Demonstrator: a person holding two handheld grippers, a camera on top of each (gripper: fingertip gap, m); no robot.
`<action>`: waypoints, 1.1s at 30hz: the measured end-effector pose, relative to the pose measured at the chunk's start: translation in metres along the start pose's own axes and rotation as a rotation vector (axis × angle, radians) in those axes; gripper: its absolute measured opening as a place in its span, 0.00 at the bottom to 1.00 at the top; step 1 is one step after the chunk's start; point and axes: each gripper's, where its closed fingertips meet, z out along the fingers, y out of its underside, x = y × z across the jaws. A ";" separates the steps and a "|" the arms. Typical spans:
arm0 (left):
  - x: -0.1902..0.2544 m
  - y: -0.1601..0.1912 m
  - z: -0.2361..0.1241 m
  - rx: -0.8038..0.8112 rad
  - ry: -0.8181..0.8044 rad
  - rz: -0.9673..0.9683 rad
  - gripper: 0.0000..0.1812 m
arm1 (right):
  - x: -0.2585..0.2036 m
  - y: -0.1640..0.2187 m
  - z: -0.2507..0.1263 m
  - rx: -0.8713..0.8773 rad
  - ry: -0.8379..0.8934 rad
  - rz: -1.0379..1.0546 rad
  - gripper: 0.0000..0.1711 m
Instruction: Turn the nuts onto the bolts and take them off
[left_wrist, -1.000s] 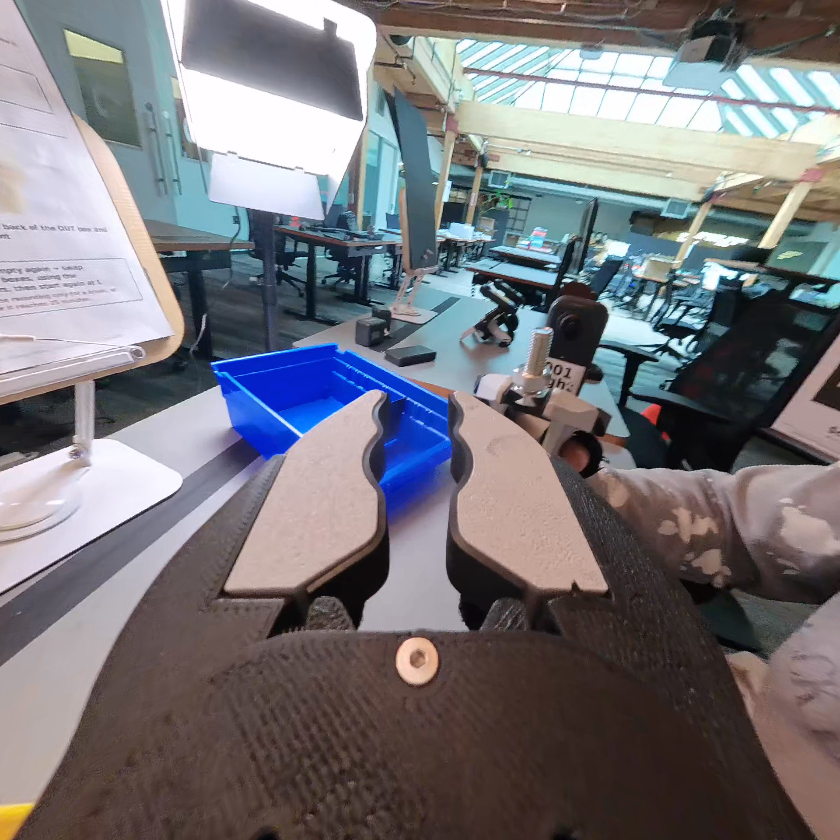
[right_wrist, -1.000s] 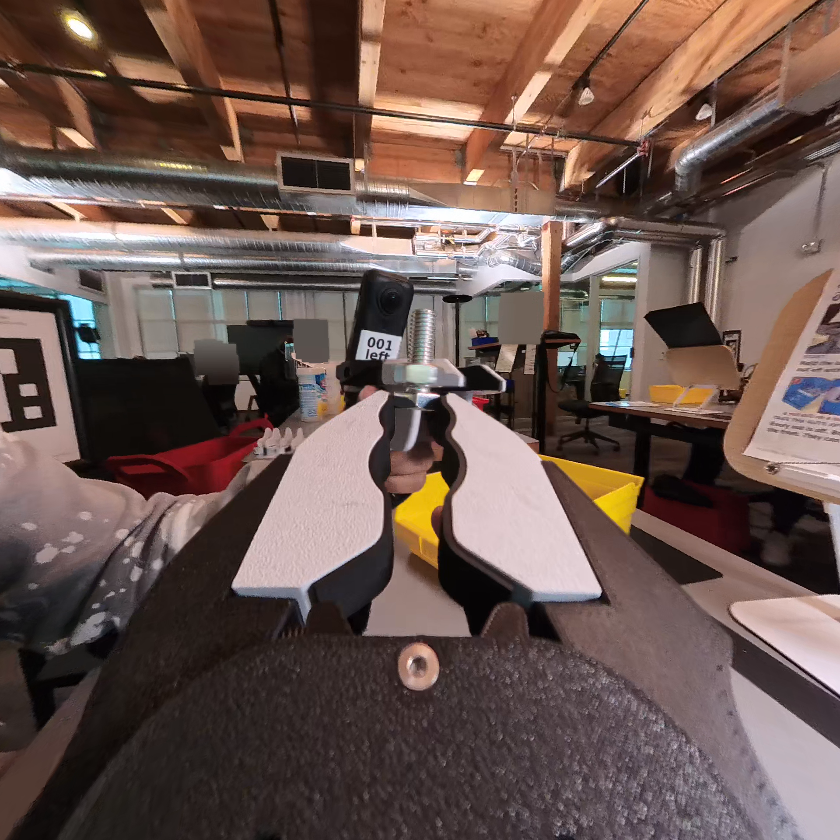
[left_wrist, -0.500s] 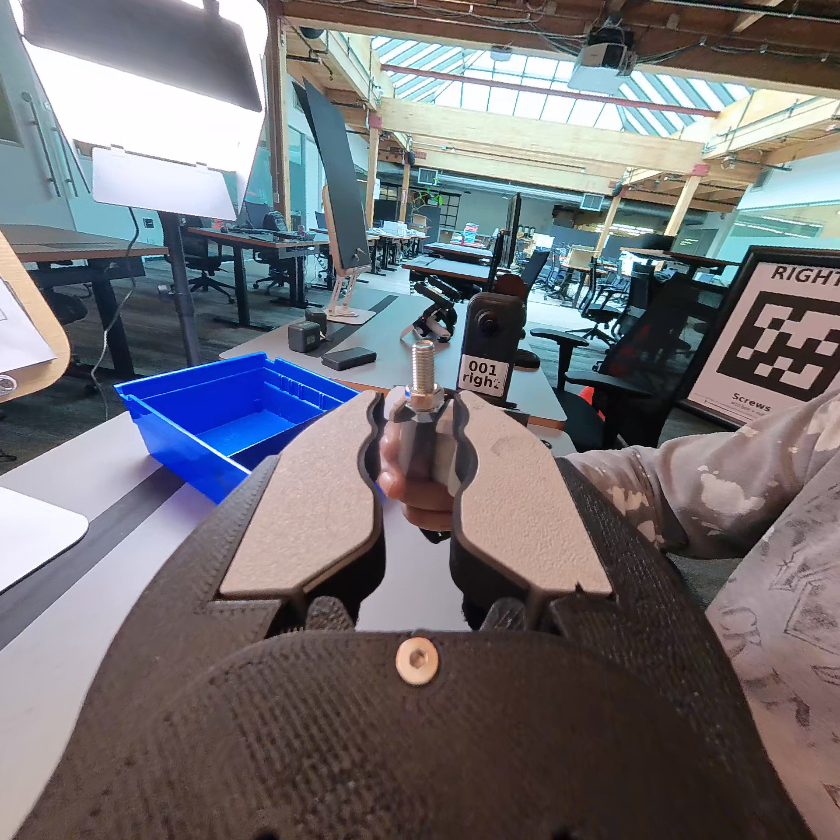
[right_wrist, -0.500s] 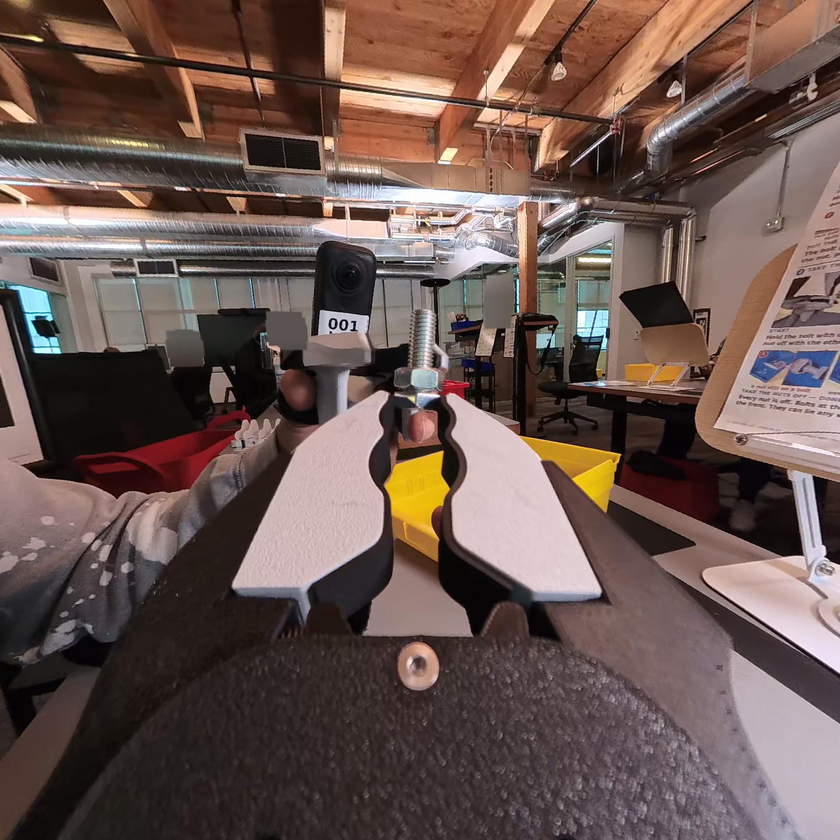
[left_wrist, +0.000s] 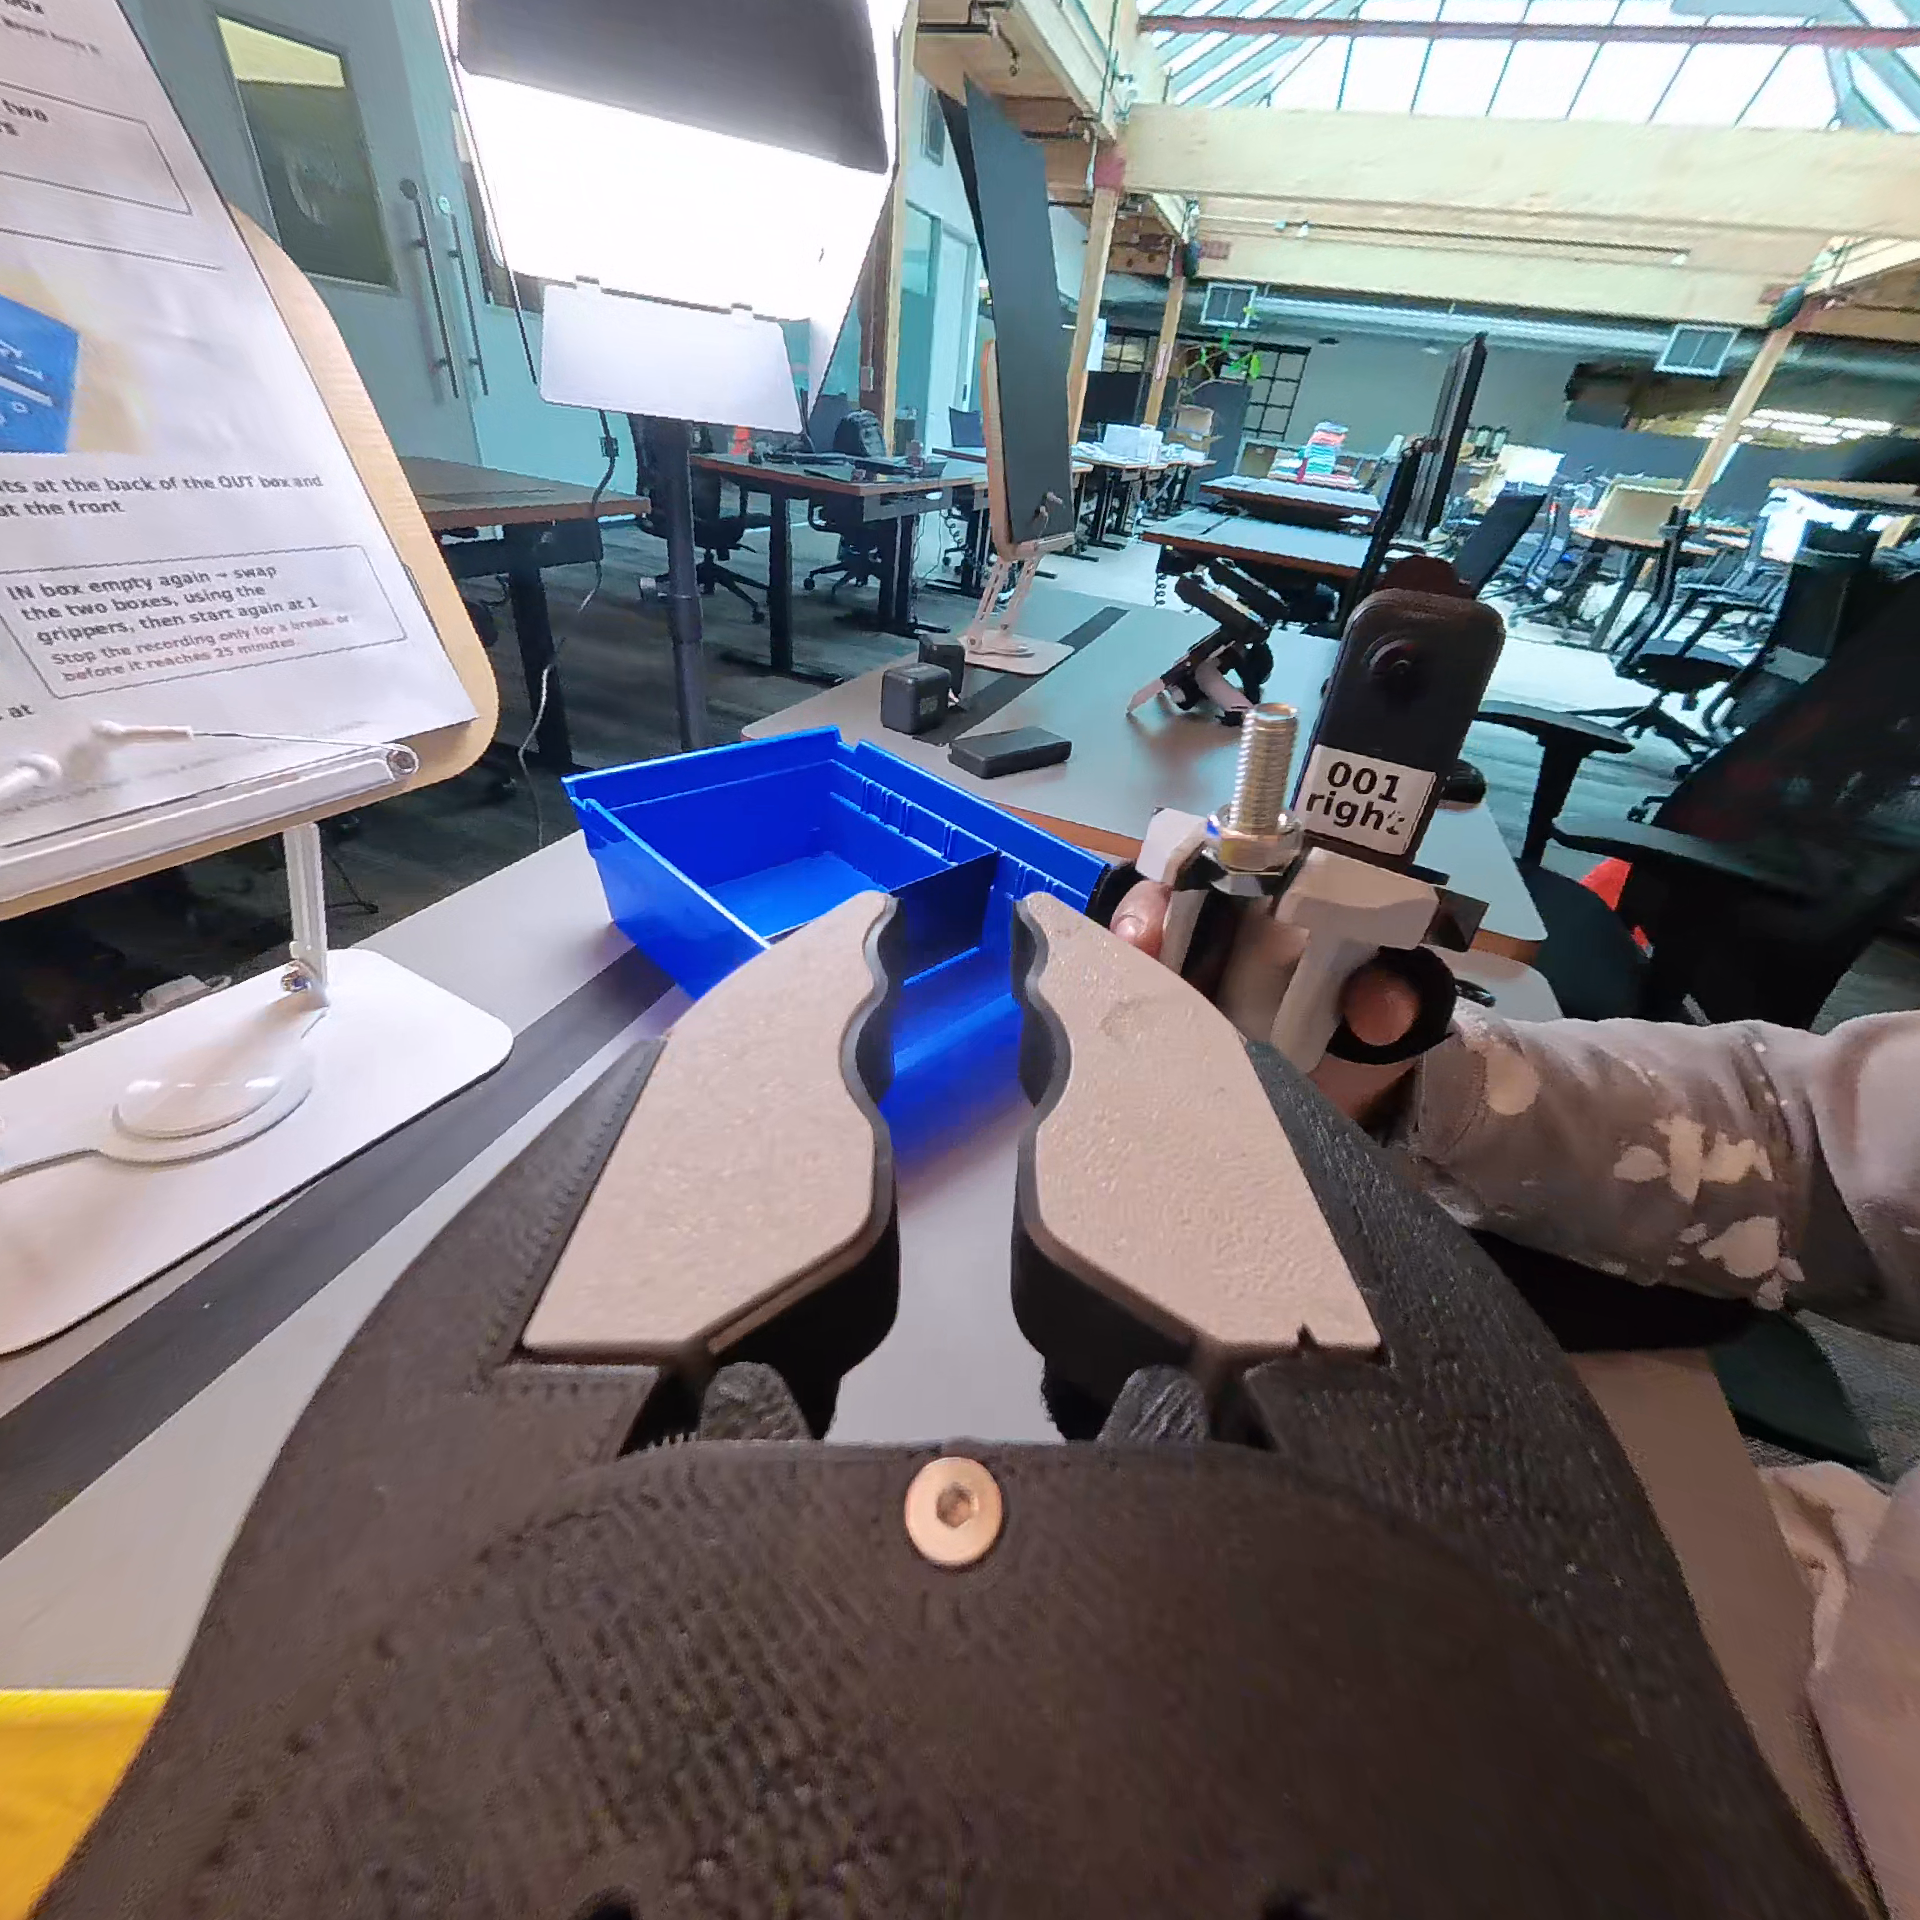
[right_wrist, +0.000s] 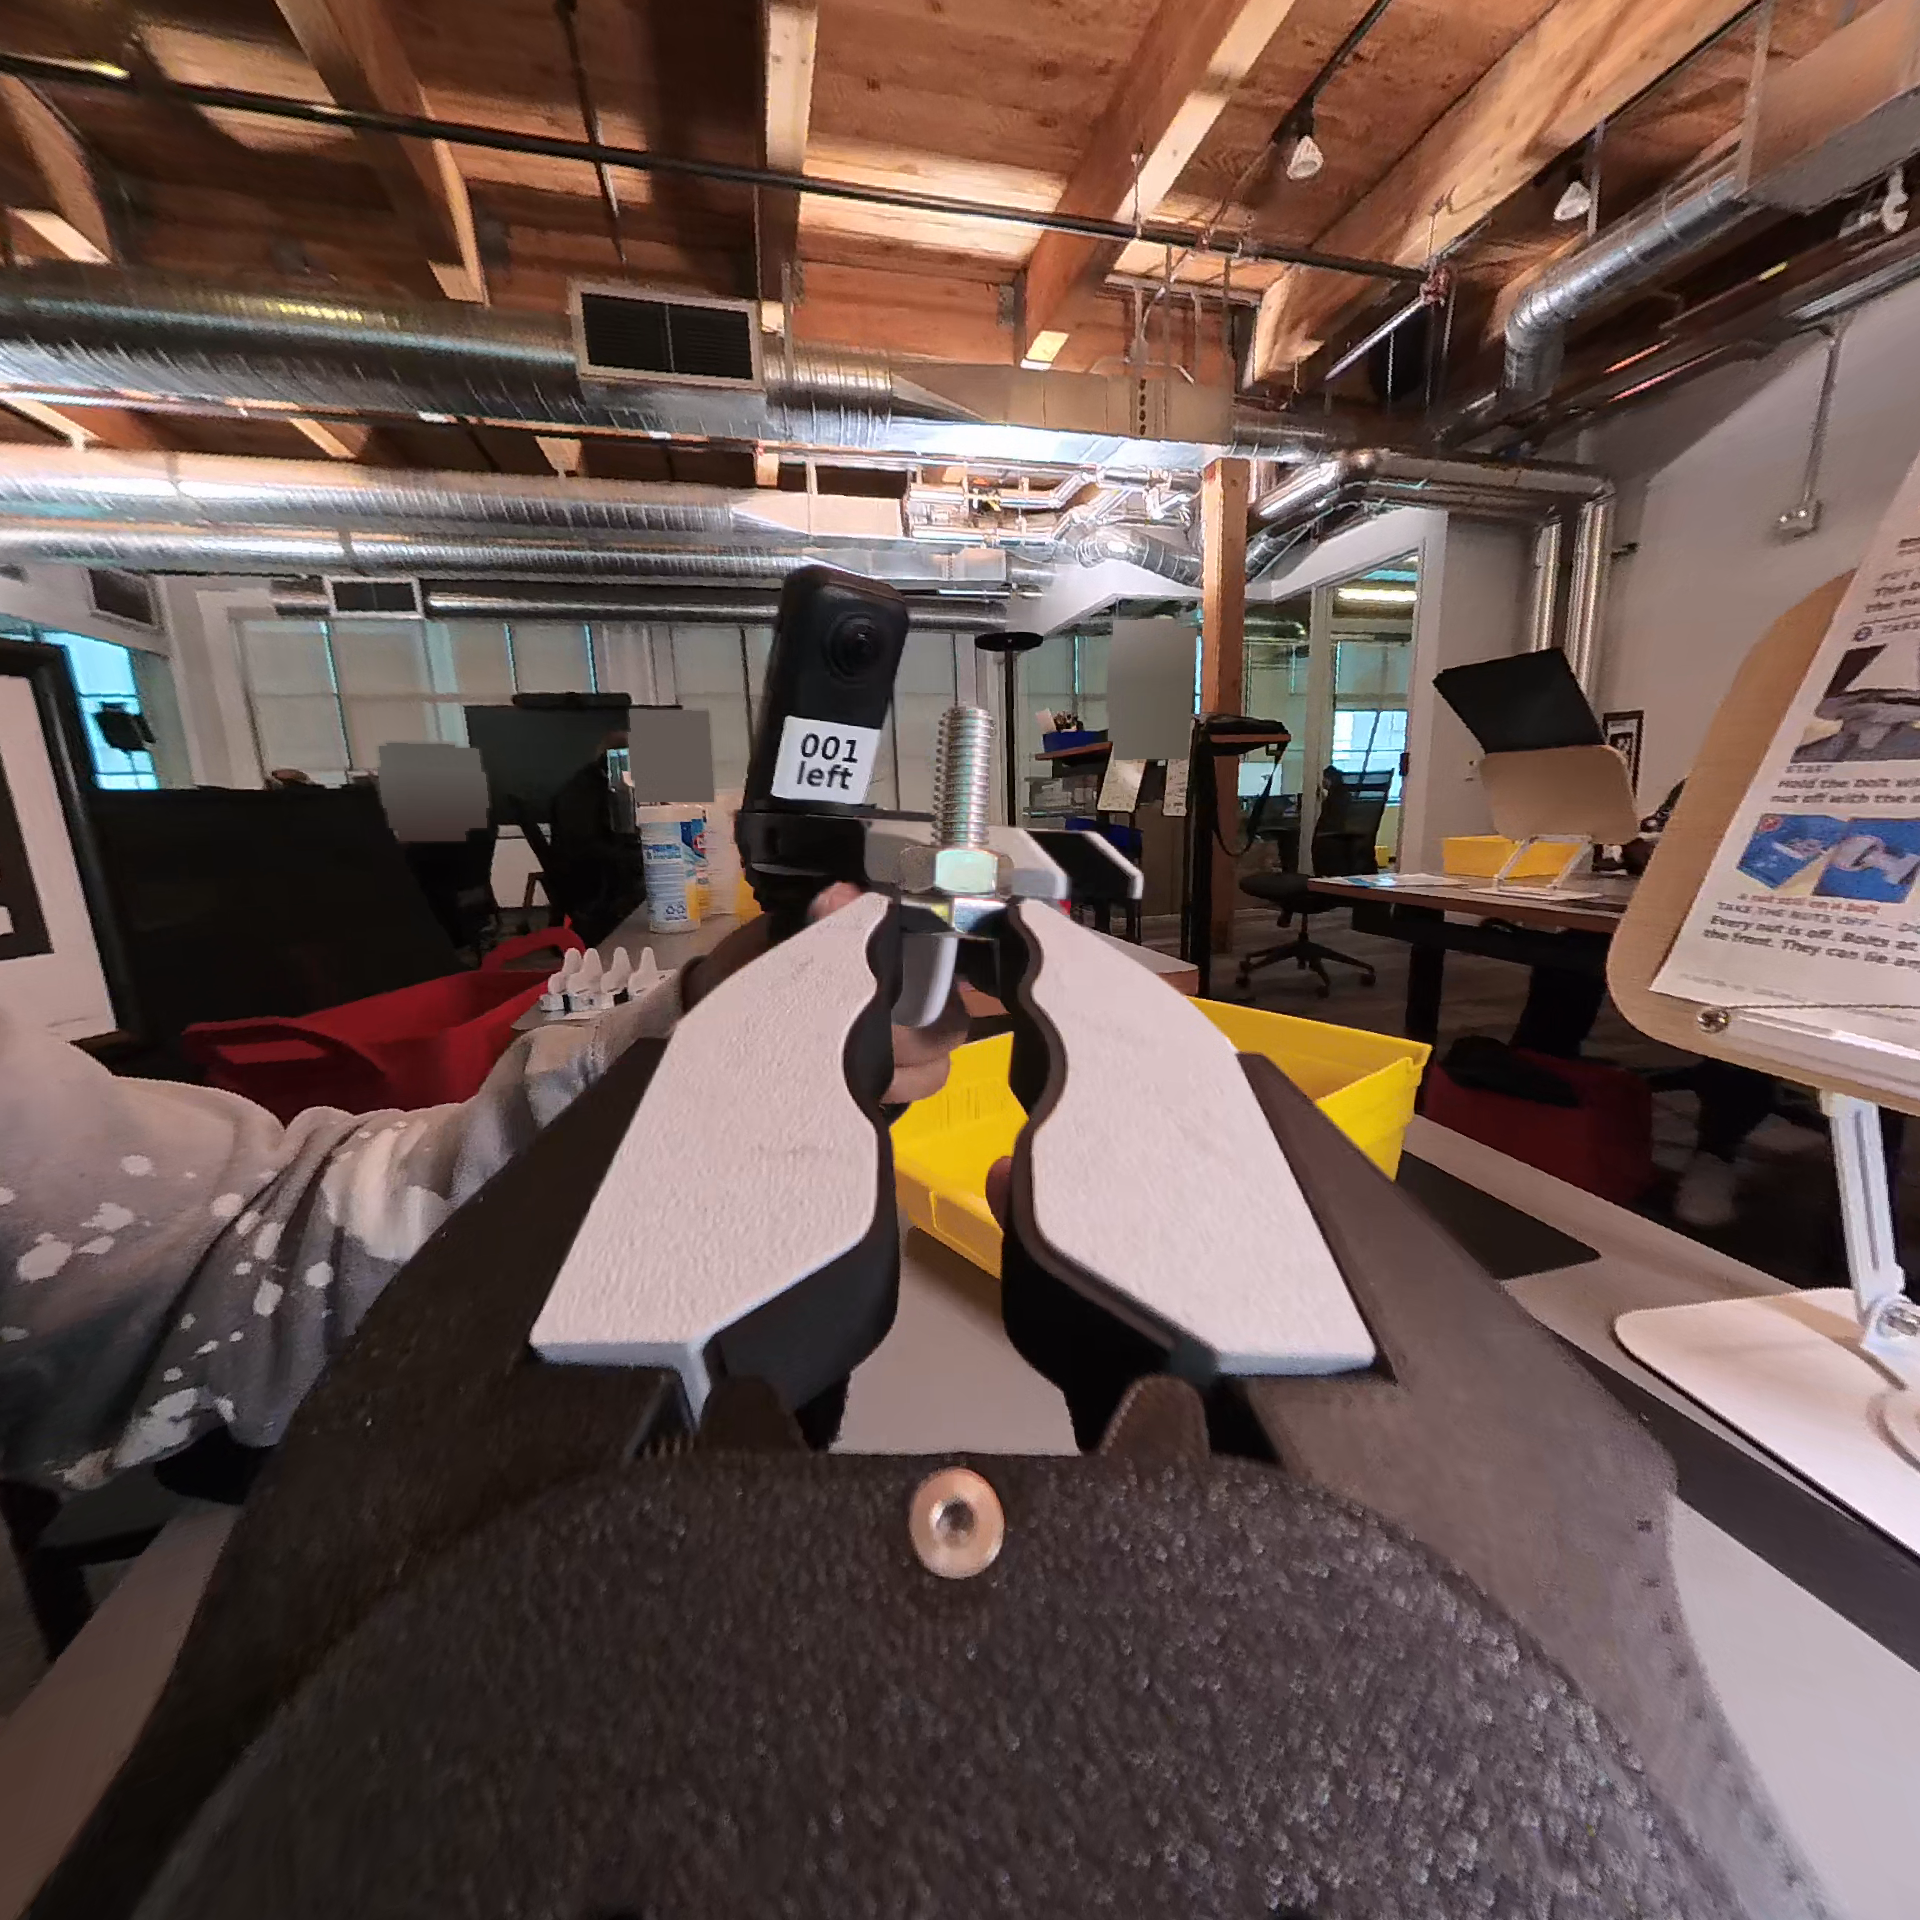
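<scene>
My right gripper (right_wrist: 951, 920) is shut on the head of a silver bolt (right_wrist: 964, 764) and holds it upright, thread up. A hex nut (right_wrist: 961, 868) sits low on the thread, just above the jaws. In the left wrist view the bolt (left_wrist: 1265, 753) and nut (left_wrist: 1255, 831) show to the right, held in the right gripper (left_wrist: 1257, 899). My left gripper (left_wrist: 953, 914) is empty, with its jaws a small gap apart, left of the bolt. It also shows in the right wrist view (right_wrist: 1060, 873), just behind the nut.
A blue bin (left_wrist: 665, 831) stands on the grey table beyond my left gripper. A yellow bin (right_wrist: 1320, 1081) stands beyond my right gripper, and a red tub (right_wrist: 395, 1039) is farther left. A paper stand (left_wrist: 208, 520) with a white base is at the table's left. The grippers' ends are close to 6 cm from one another.
Half a second ago my left gripper's jaws were around the nut. Now they are off it and have swung left, towards the blue bin. The right gripper still holds the bolt.
</scene>
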 end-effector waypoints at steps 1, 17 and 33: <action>0.000 0.001 0.001 -0.003 -0.009 0.010 0.11 | 0.003 0.001 0.000 -0.007 0.009 0.001 0.10; -0.050 -0.026 -0.037 0.167 -0.237 -0.013 0.00 | 0.185 -0.006 -0.109 -0.545 0.759 -0.186 0.10; -0.100 -0.016 -0.076 0.091 -0.370 -0.017 0.00 | 0.361 0.154 -0.235 -1.496 0.993 0.245 0.11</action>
